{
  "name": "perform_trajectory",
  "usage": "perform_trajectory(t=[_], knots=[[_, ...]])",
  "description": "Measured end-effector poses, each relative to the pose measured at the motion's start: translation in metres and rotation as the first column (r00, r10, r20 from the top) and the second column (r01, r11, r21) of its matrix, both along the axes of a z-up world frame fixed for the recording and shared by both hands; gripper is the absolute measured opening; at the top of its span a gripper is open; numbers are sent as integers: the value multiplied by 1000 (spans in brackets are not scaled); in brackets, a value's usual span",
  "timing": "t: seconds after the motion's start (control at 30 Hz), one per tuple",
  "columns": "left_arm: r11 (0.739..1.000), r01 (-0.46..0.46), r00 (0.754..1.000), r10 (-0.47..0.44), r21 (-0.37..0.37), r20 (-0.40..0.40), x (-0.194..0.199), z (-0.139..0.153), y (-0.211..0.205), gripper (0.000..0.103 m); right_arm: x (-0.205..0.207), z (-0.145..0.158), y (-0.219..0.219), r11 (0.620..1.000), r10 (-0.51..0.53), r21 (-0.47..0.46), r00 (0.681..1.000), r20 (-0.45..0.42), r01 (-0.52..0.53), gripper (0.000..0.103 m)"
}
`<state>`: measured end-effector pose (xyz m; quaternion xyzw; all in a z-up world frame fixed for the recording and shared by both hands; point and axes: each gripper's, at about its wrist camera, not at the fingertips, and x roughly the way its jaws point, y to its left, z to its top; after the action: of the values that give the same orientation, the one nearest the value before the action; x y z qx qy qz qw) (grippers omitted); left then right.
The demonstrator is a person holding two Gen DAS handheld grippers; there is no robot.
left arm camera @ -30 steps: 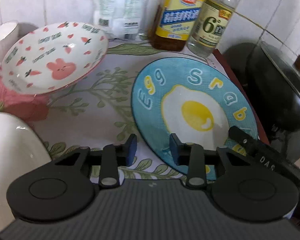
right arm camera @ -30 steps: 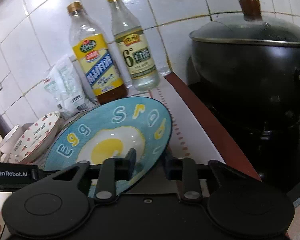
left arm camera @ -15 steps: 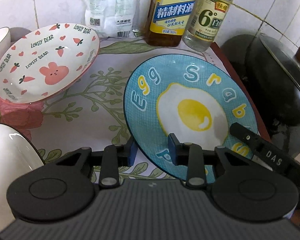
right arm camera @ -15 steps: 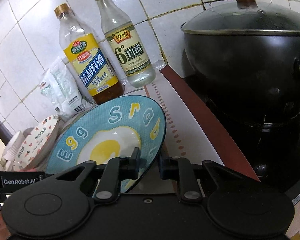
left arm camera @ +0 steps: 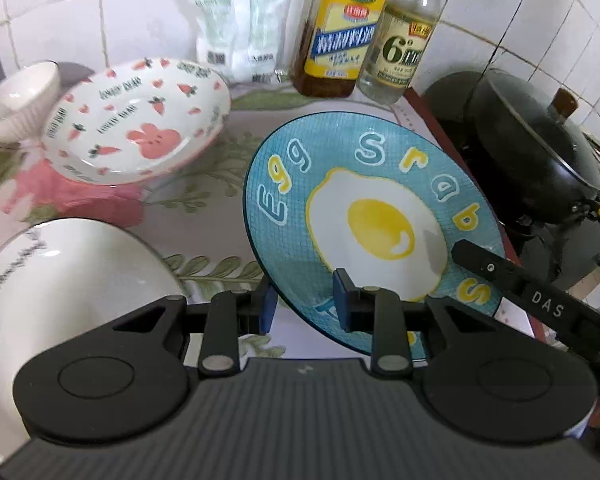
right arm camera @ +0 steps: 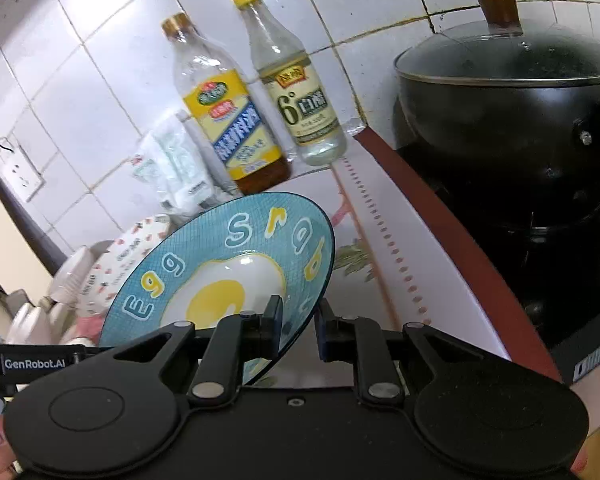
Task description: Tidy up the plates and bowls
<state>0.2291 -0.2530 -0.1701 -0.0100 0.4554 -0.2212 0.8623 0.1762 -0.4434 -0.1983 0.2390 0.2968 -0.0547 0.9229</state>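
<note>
Your right gripper (right arm camera: 298, 330) has its two fingers pinched onto the near right rim of the blue egg plate (right arm camera: 236, 264), one finger on the plate's face and the other behind its edge, and the plate is tilted up with its right side raised off the floral cloth (right arm camera: 380, 264). Your left gripper (left arm camera: 304, 304) straddles the same plate's (left arm camera: 364, 216) near left rim, its fingers parted with one on either side of the edge; you cannot tell from here whether the pads actually press on it. In the left view the right gripper's black arm marked DAS crosses the plate's near right portion. Left of the blue plate, near you, sits a plain white bowl (left arm camera: 60, 276) with a line of dark lettering on its rim. Farther left lies the carrot-and-rabbit plate (left arm camera: 136, 124), propped at a slant, with a small white ribbed bowl (left arm camera: 20, 100) just beyond its left edge. Along the far tiled wall stand a white packet (left arm camera: 240, 36), a yellow-labelled bottle (left arm camera: 340, 40) and a clear bottle (left arm camera: 404, 52) marked 6°. To the right, a lidded black wok (right arm camera: 512, 96) rests on the stove.
</note>
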Motion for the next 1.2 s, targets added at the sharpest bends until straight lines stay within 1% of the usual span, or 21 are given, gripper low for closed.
perform_trajectory(t=[0.17, 0.3, 0.4, 0.47, 0.53, 0.6, 0.67, 0.83, 1.0, 1.07, 1.2], knots=[[999, -19, 1000, 19, -29, 6, -19, 23, 27, 28, -20, 23, 21, 1000, 20, -3, 999, 32, -20, 22], [999, -18, 1000, 19, -44, 21, -34, 41, 50, 28, -30, 42, 40, 998, 63, -32, 997, 47, -62, 22], [997, -31, 999, 32, -70, 22, -46, 52, 69, 28, -37, 55, 53, 996, 85, -20, 994, 62, -84, 22], [996, -38, 998, 41, -76, 37, -56, 59, 81, 28, -41, 64, 64, 994, 104, -30, 992, 76, -102, 22], [995, -52, 997, 55, -82, 45, -67, 65, 96, 28, -45, 70, 76, 992, 127, -39, 989, 81, -124, 22], [995, -62, 997, 65, -76, 43, -75, 68, 109, 28, -51, 71, 89, 990, 138, -27, 987, 82, -136, 22], [994, -73, 997, 76, -76, 33, -81, 68, 122, 28, -55, 70, 102, 989, 145, -23, 986, 77, -143, 22], [992, -98, 995, 98, -81, 0, -93, 56, 152, 28, -64, 63, 128, 989, 146, 12, 987, 70, -148, 22], [991, -112, 993, 110, -68, -34, -99, 43, 173, 28, -68, 52, 149, 987, 159, 22, 987, 27, -159, 22], [990, -122, 992, 118, -73, -53, -100, 37, 181, 28, -69, 48, 156, 986, 164, 27, 986, 16, -164, 22], [985, -133, 986, 120, -114, -119, -98, 22, 197, 28, -67, 41, 166, 985, 170, 31, 985, -8, -170, 22]])
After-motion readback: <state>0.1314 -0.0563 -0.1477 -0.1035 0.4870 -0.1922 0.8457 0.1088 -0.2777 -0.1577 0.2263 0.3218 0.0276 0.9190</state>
